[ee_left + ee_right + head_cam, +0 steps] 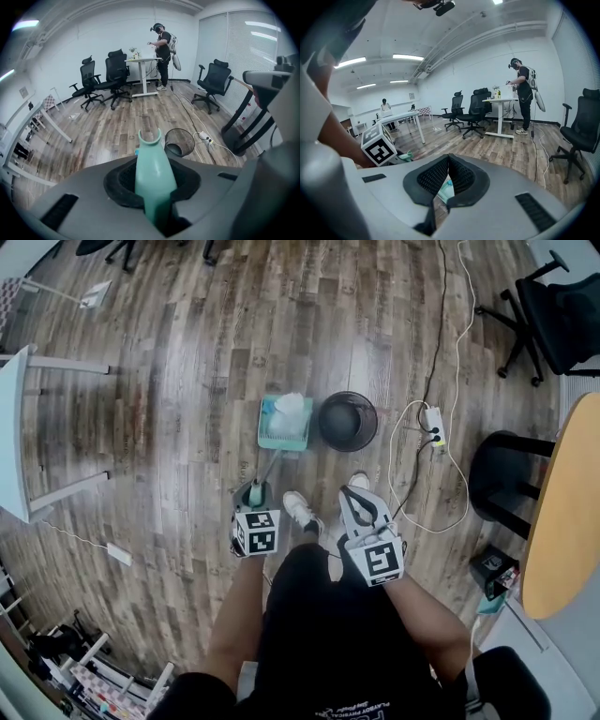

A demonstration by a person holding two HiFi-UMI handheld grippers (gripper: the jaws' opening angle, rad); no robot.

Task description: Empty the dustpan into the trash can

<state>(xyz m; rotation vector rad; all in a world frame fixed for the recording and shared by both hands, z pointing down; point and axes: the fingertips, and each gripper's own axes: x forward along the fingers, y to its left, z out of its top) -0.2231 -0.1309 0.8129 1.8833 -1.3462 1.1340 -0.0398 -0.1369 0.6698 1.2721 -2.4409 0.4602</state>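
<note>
Two floor items: can (pixel 348 421), then dustpan (pixel 284 427) just beside it, looks light, stiff plastic, loose trash (pixel 289 406) aboard, so keep it level. Your left gripper (pixel 253 502) pinches its handle (pixel 152 173); right gripper (pixel 361 512) is pressed together, empty.

One dustpan (pixel 284 423), one trash can (pixel 348 421), two hand-held grippers (pixel 254 495) (pixel 356 499), one power strip (pixel 433 421).

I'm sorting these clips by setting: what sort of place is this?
Probably a shared office or lab workspace: black swivel chairs, a standing desk with a person working at it, and a power strip on the wood-plank floor.
</note>
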